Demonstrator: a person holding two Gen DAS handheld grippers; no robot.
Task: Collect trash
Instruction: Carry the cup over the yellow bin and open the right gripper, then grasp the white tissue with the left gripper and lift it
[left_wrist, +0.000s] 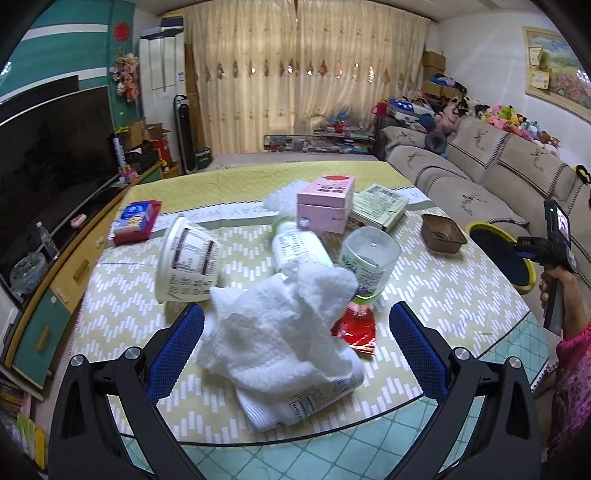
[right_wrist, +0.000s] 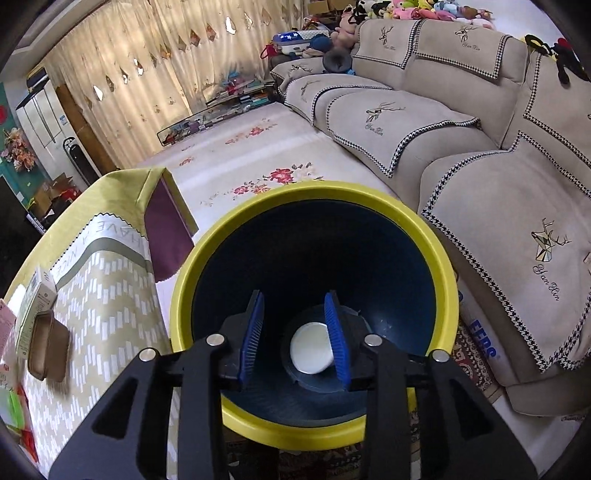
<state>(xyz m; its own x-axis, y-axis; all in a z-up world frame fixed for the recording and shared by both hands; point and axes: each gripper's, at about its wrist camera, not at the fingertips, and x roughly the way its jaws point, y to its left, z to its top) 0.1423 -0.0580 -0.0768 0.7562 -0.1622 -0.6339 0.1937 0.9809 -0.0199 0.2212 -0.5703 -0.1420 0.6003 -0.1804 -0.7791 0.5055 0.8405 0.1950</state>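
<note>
Hovering over a cluttered tabletop covered in a yellow-green chevron cloth, the left hand-held gripper has its blue-padded jaws spread wide, one on each side of a crumpled white paper towel without touching it. That towel lies draped over a white labelled container on its side at the near edge. Just beyond the towel, at 12 o'clock, a white bottle lies flat; at 1 o'clock from the towel a clear plastic cup is tipped over, with a red wrapper beside the towel below it. At 10 o'clock a white tub lies on its side. Farther back sit a pink box, a pale green carton and a brown tray. Off the tabletop at 3 o'clock stands a yellow-rimmed bin with a dark blue inside. The right hand-held gripper is poised above the bin's mouth, jaws apart and gripping nothing; a white round lid lies at the bin's bottom, seen between the pads.
</note>
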